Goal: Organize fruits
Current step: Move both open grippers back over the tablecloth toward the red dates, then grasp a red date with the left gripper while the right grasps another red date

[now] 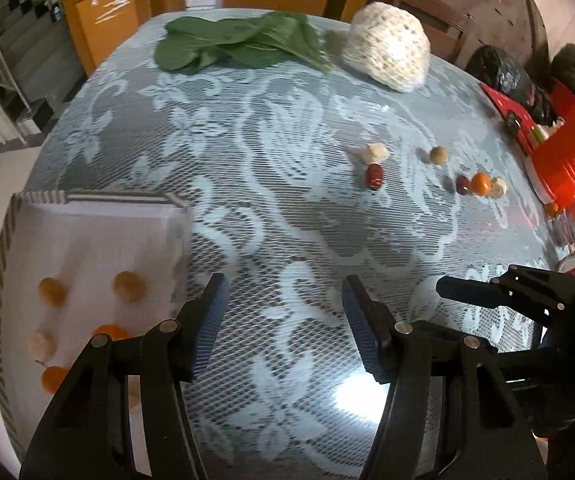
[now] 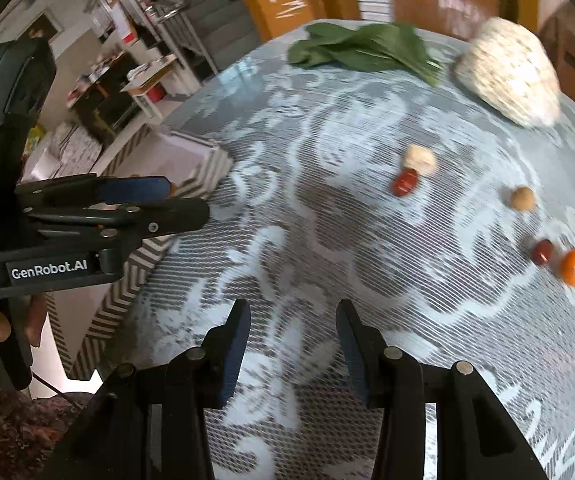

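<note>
Writing: "GenRobot.AI" in white on the black body of the left hand-held gripper (image 2: 159, 200), read from the right wrist view. No other legible text.

Left hand-held gripper (image 1: 283, 312): black frame, ribbed blue pads, jaws wide apart, nothing between them, over bare cloth just right of the tray.

Right hand-held gripper (image 2: 293, 336): same build, jaws wide apart, empty.

Desk (image 1: 247, 140): round, glossy top under a pale lace cloth of floral openwork.

Tray (image 1: 99, 204): white, shallow, square-cornered, grey-and-white striped rim, at the desk's left edge. Holds small round fruits, two tan (image 1: 129, 286), one pale, two orange (image 1: 53, 378); blurred.

Loose fruits, on the cloth well right of the tray: pale cube-like piece (image 1: 375, 153) touching a dark red oval fruit (image 1: 374, 177); tan round fruit (image 1: 438, 155) alone; further right, a dark red fruit (image 1: 463, 185), glossy orange fruit (image 1: 481, 183) and pale lumpy piece (image 1: 498, 188) in a touching row.

Far edge: flat green leaves (image 1: 239, 42); white foam-net bundle (image 1: 387, 46), domed.

Right edge: orange ribbed plastic container (image 1: 571, 152).
</note>
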A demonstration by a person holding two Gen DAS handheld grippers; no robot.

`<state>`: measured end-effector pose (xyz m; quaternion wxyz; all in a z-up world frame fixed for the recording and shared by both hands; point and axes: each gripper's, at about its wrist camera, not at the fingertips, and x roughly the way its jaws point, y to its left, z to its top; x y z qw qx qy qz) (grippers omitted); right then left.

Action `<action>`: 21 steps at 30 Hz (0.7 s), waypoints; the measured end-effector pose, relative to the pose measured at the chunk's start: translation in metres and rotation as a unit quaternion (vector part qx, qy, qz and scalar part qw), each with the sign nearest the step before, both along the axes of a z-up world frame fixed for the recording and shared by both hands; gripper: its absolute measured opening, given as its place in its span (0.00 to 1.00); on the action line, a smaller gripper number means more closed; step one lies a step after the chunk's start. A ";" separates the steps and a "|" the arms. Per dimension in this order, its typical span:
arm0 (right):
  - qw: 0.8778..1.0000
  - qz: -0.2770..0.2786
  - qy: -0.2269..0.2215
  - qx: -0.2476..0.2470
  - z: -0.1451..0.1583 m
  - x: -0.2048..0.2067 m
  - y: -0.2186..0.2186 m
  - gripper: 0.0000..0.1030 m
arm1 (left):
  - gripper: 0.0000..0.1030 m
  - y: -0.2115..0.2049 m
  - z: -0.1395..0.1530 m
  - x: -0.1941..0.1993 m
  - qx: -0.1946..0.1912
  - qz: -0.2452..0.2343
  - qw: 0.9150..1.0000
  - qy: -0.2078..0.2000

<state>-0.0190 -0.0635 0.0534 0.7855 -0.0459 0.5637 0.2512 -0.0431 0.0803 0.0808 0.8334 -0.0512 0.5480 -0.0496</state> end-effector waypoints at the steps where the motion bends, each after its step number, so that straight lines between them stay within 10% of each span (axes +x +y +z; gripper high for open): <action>1: 1.000 -0.007 0.001 -0.001 0.000 0.000 -0.006 0.42 | 0.57 -0.004 -0.001 0.002 -0.001 -0.003 1.000 0.001; 21: 0.994 -0.110 0.010 0.003 -0.006 0.008 -0.108 0.42 | 0.57 -0.078 -0.036 0.088 -0.007 -0.055 0.998 0.004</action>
